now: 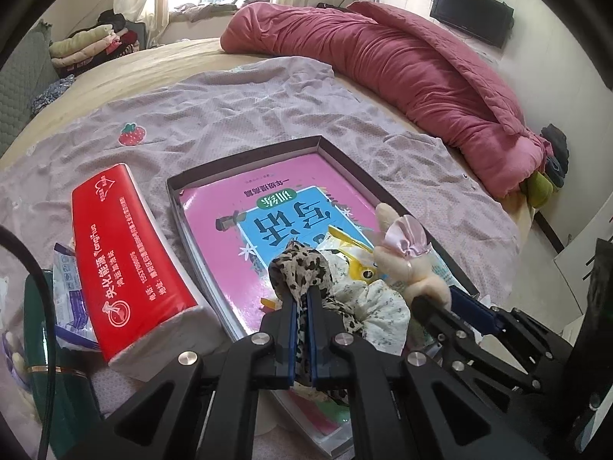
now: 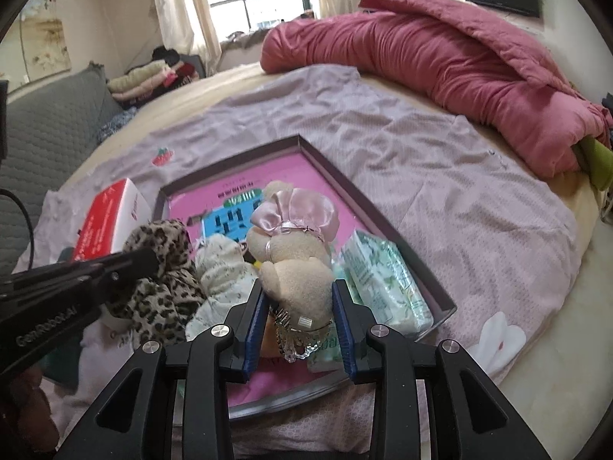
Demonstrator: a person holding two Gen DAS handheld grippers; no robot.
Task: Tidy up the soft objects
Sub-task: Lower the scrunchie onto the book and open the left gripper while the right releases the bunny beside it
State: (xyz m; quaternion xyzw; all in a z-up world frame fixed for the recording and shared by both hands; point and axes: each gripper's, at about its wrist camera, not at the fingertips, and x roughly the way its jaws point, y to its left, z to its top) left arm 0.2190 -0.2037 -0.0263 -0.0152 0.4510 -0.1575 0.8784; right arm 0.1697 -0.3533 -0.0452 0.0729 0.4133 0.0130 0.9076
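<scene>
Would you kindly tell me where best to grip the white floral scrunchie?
Pinch the white floral scrunchie across its puffy outer ring from above, probably on the near rim; the leopard scrunchie and plush bunny crowd its sides.

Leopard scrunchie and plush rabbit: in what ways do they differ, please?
The leopard scrunchie is dark-spotted crumpled fabric; the plush rabbit is plain beige with a pink satin bow. The left gripper pinches the scrunchie with jaws nearly shut; the right gripper holds the rabbit with jaws wider. Both are soft and held over the box.
</scene>
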